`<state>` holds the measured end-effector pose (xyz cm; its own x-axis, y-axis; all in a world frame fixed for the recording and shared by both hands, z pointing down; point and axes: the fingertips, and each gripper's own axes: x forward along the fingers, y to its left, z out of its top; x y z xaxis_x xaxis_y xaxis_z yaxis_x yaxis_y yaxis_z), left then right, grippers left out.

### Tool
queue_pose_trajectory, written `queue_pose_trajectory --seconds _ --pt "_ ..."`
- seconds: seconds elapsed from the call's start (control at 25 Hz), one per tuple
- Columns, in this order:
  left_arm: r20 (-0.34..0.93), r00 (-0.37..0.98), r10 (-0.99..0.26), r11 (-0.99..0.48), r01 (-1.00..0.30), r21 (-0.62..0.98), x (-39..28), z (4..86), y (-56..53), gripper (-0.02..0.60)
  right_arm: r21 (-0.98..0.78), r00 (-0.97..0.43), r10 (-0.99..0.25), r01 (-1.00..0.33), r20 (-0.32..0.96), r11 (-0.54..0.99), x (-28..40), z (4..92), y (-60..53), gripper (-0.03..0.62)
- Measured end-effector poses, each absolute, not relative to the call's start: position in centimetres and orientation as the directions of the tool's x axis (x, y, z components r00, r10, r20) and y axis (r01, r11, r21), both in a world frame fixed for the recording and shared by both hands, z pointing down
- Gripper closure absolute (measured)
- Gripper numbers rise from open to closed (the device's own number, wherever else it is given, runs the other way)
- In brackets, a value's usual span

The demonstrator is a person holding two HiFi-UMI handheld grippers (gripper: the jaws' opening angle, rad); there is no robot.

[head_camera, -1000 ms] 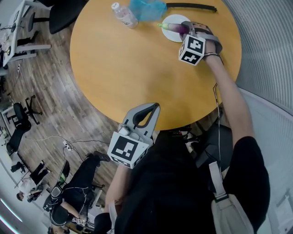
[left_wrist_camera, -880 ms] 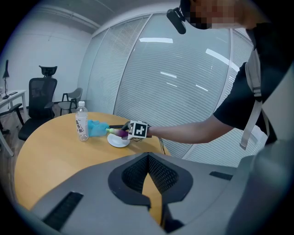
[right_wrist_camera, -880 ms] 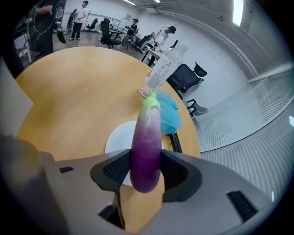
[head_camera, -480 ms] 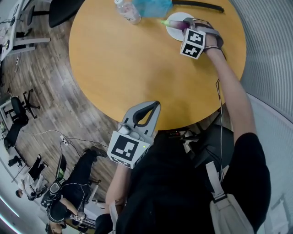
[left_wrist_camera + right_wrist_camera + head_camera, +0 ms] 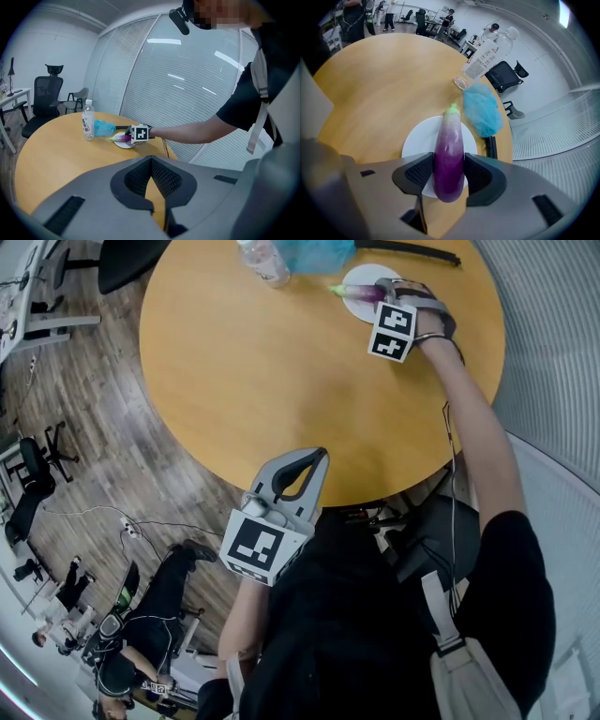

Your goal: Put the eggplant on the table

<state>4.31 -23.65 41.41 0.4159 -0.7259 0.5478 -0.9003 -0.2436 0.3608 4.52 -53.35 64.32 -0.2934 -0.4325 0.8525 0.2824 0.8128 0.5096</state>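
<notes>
Two grippers are in play, one at each end of the round table (image 5: 262,381). The right gripper (image 5: 449,164) is at the far right edge. Its jaws stand wide, with the pads lying against both flanks of the eggplant (image 5: 449,154) and no gap showing between them. The eggplant lies across the white plate (image 5: 417,136), its green tip pointing toward the table's middle and its thick end overhanging the plate's rim. Just beyond the plate, along the far edge, are a blue cloth (image 5: 483,110), a clear bottle (image 5: 487,51) and a black bar (image 5: 412,251). Left of the plate and toward the near edge, the wood is bare. The left gripper (image 5: 151,157) hangs just off the near edge, its jaw tips together and holding nothing.
</notes>
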Motion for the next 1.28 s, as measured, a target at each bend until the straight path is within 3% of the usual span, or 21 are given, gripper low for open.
queue_pose_trajectory --seconds 0.8,1.28 --pt "0.521 0.416 -0.745 -0.247 -0.898 0.363 3.4 41.3 -22.8 0.571 0.501 -0.304 -0.424 0.248 0.853 0.829 4.1 62.7 -52.9 0.356" --pt "0.476 0.446 -0.758 -0.298 -0.886 0.355 3.4 40.0 -19.0 0.571 0.572 -0.332 -0.495 0.197 0.803 0.796 5.2 57.2 -49.5 0.356"
